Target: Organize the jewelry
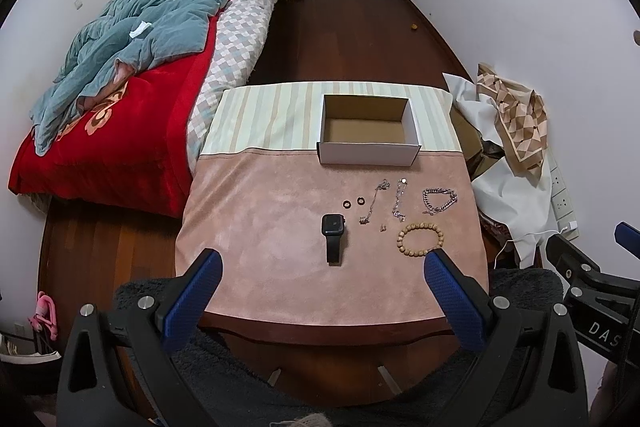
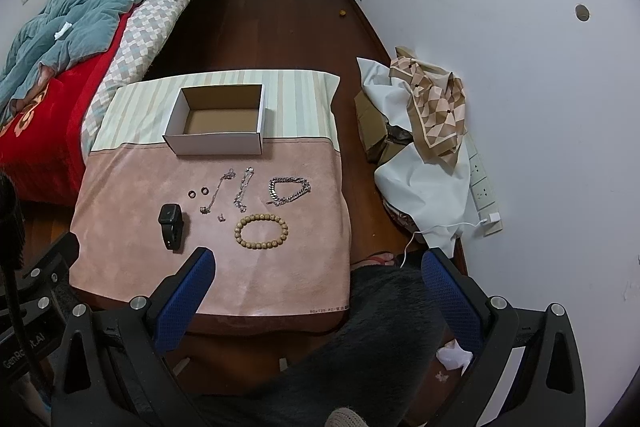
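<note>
An open, empty white cardboard box [image 1: 368,147] [image 2: 216,143] stands at the far middle of the pink table mat [image 1: 260,227] [image 2: 132,187]. In front of it lie a black smartwatch [image 1: 333,237] [image 2: 171,223], two dark rings [image 1: 353,202] [image 2: 199,192], two thin silver chains [image 1: 398,201] [image 2: 242,187], a thick silver chain bracelet [image 1: 440,200] [image 2: 289,190], small earrings [image 1: 383,228] [image 2: 220,217] and a wooden bead bracelet [image 1: 420,239] [image 2: 261,231]. My left gripper [image 1: 322,263] is open and empty above the near mat. My right gripper [image 2: 318,263] is open and empty over the mat's near right corner.
A bed [image 1: 120,107] with a red blanket and blue quilt runs along the left. A pile of cloth and cardboard [image 2: 420,131] and a power strip [image 2: 484,187] lie on the floor at the right wall. A dark fuzzy garment [image 2: 380,327] is below the grippers.
</note>
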Demonstrator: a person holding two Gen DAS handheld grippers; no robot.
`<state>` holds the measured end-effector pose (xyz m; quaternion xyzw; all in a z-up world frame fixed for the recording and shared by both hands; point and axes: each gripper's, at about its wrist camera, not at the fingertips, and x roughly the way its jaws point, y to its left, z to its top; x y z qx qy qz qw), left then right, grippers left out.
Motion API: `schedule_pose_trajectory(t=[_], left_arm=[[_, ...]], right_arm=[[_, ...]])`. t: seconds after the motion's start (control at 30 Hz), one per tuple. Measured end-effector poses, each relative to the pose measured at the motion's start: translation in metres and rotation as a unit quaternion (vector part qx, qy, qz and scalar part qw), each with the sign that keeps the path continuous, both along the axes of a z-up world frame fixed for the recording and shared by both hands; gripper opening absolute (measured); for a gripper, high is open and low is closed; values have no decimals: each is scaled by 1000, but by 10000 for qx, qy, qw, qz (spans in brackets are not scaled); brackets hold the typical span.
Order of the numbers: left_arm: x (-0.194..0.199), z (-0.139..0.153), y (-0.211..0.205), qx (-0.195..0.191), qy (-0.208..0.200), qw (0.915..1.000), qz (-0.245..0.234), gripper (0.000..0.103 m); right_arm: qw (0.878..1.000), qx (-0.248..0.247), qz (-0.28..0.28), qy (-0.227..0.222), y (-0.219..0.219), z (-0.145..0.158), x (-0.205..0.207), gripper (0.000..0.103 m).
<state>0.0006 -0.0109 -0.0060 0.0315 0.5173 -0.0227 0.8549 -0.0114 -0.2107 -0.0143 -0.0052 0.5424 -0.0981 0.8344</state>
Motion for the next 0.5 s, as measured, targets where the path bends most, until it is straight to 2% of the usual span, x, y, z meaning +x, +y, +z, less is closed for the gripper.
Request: schedule_pose_trajectory(t=[0.5], left_arm=[[0,1,0,-5,1,10000,6,103]], right_arm=[[10000,-13,5,-35,0,3,-1,103]])
